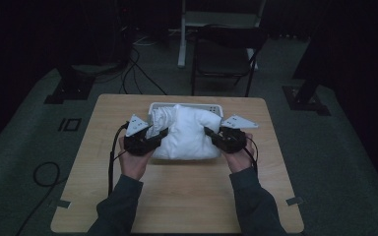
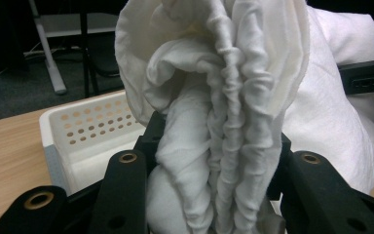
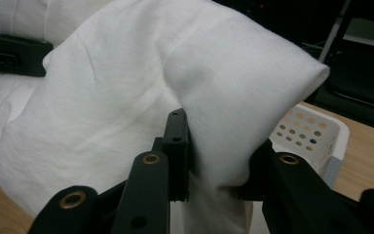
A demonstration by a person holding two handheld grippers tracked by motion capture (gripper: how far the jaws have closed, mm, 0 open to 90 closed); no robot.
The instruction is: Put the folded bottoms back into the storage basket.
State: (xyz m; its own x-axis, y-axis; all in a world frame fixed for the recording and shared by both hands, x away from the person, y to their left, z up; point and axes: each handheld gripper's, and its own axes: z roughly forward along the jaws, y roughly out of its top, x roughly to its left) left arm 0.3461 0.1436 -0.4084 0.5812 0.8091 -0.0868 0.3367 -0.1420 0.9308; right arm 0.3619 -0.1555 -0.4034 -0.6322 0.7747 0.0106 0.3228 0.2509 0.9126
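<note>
Currently gripping white pillow (image 1: 189, 132) from both ends: left gripper (image 1: 161, 133) clamped on bunched pillowcase opening (image 2: 224, 136), right gripper (image 1: 210, 132) pinching a stuffed corner (image 3: 214, 146). Pillow resting partly over white perforated basket (image 1: 187, 105) just beyond jaws; not yet seated inside. Bare wooden table (image 1: 187, 206) behind both grippers, offering pull-back room.

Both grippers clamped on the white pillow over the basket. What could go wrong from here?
1. The left gripper pinches only bunched, gathered cloth at the pillow end, so the fabric may slide out under load.
2. The right gripper grips one corner fold; a pull may stretch the cover rather than move the filling.
3. The pillow overhangs the white perforated basket, so pushing it in could tip or shove the basket along the table.
</note>
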